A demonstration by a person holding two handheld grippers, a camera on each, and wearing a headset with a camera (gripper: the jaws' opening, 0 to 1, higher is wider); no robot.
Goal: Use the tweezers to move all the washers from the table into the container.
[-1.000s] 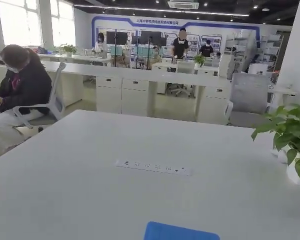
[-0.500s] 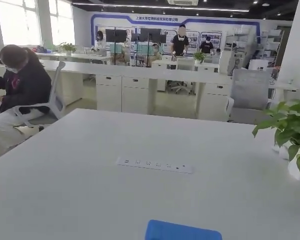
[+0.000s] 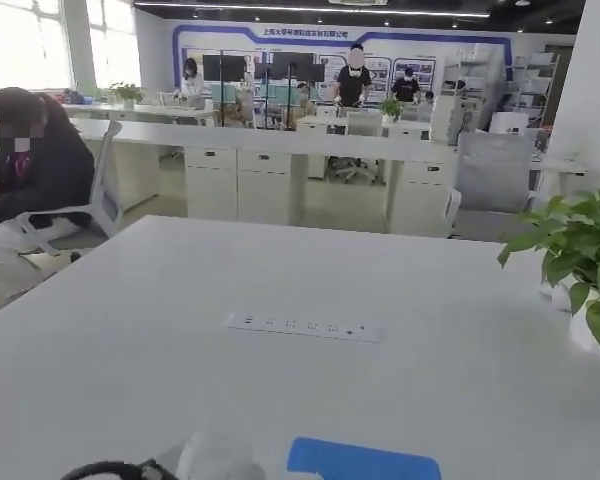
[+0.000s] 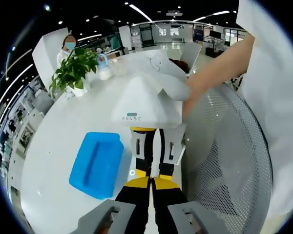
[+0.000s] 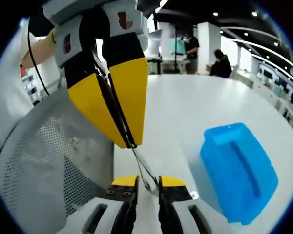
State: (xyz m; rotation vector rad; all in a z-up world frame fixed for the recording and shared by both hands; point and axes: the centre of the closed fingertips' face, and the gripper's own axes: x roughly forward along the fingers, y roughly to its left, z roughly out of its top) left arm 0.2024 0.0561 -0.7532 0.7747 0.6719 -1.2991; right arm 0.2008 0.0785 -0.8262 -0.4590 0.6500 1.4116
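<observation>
Where the work sits: a white desk [image 3: 130, 330], broad and mostly bare, with a power strip [image 3: 305, 327] across its middle and a plant [image 3: 580, 250] at its right edge.
Chair: a mesh back [image 4: 224, 156] just beside both grippers, off the desk's near edge.
Container: blue and rectangular [image 5: 239, 170], on the desk near that same edge.
Left gripper: its yellow jaws [image 5: 129, 141] are pressed together, clamped on the tweezers.
Right gripper: its jaws [image 5: 148, 183] stand a little apart, with the tweezers' free end in the gap. Whether that end touches a jaw cannot be told.
Tweezers: a thin metal strip [image 5: 140, 165] held off the desk. Its long axis runs from the left jaws straight toward the right jaws, and the two grippers face each other nose to nose.
Relation that counts: the tweezers lie dead ahead of the right jaws and in line with their gap. A close from there would likely pinch the strip across its thin side. The container lies off to one side of both grippers, well apart from the tweezers.
What the right gripper view gives: the clamp and the strip itself.
What the left gripper view gives: the right gripper head-on, with the container just beside it.
What the head view gives: the far desk, the container's near rim, and a pale blur with a black cable [image 3: 110, 468] at the bottom edge, probably a gripper, side unclear.
Washers: where they lie cannot be told.
Step, as judged: the tweezers are being settled between the two grippers, and the moving of washers looks not yet begun.
</observation>
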